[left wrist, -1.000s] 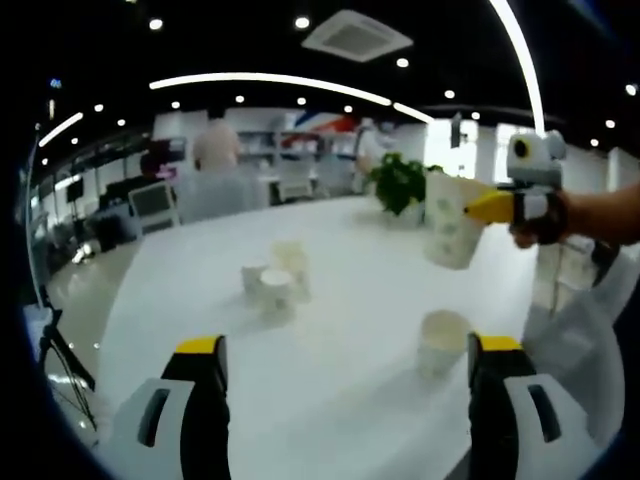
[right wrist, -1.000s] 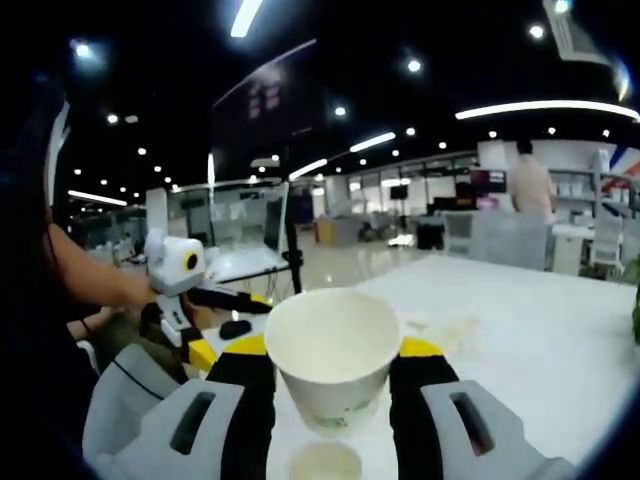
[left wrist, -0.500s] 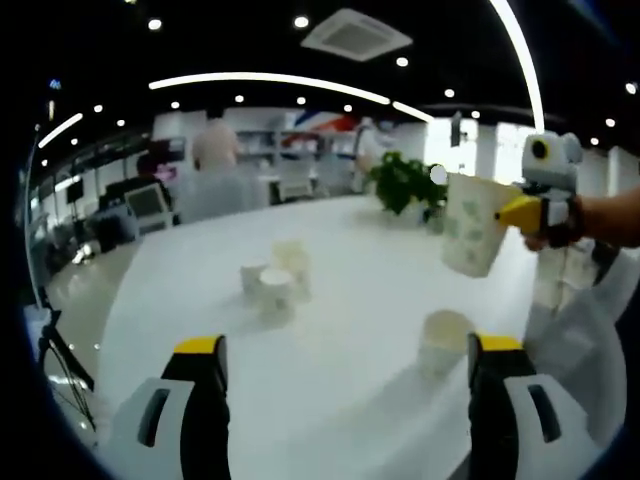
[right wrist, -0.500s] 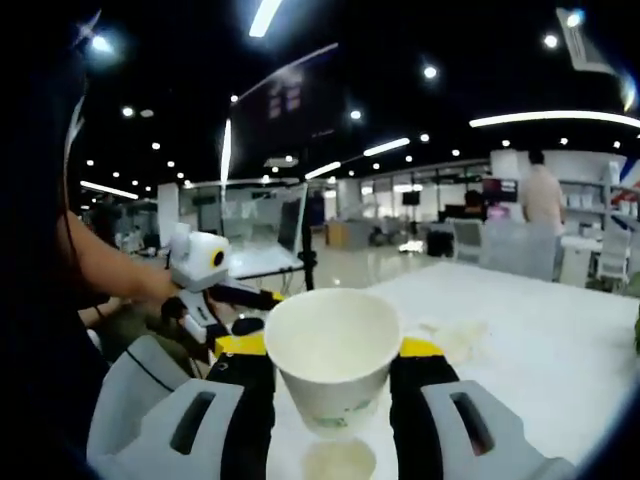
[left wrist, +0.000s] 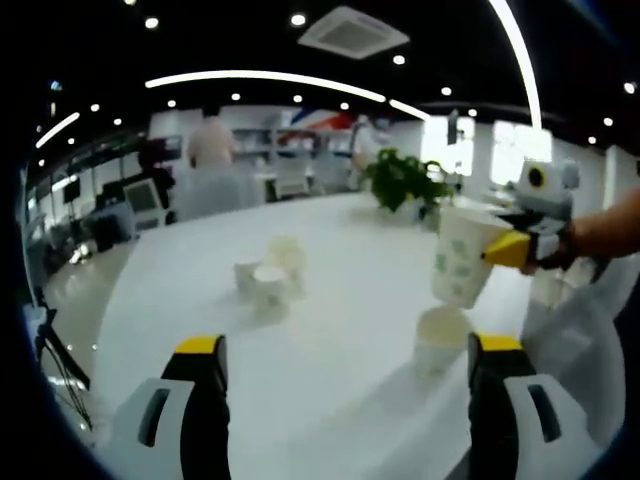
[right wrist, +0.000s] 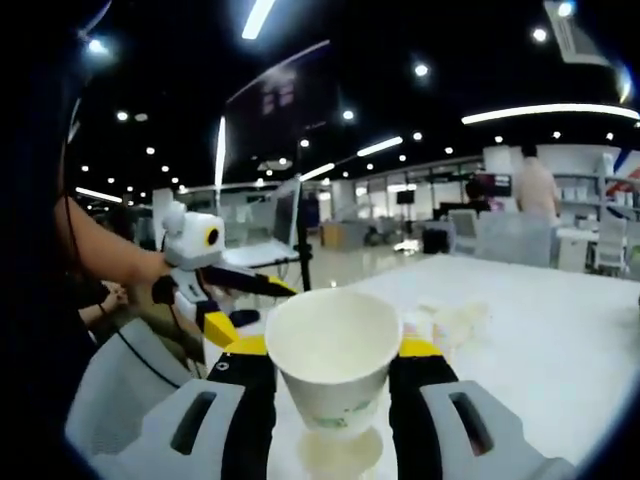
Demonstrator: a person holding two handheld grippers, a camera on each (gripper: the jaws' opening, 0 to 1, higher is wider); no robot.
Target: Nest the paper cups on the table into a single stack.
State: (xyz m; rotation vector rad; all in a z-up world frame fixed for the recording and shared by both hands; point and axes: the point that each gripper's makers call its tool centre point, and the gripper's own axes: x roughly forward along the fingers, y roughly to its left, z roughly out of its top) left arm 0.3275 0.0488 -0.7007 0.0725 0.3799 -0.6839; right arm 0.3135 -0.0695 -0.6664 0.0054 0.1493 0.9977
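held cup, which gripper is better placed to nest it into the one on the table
Right. The right gripper already grips the held cup directly above the table cup. The left gripper is open and empty, its jaws wide apart, with that table cup near its right jaw.

An open-plan office or showroom hall is stretching around the big white surface (left wrist: 330,300): a ceiling air vent (left wrist: 352,30) and rows of spot and strip lights are glowing overhead, monitors (left wrist: 150,198) and desks are lining the far left, and a potted plant (left wrist: 402,183) is standing far right.
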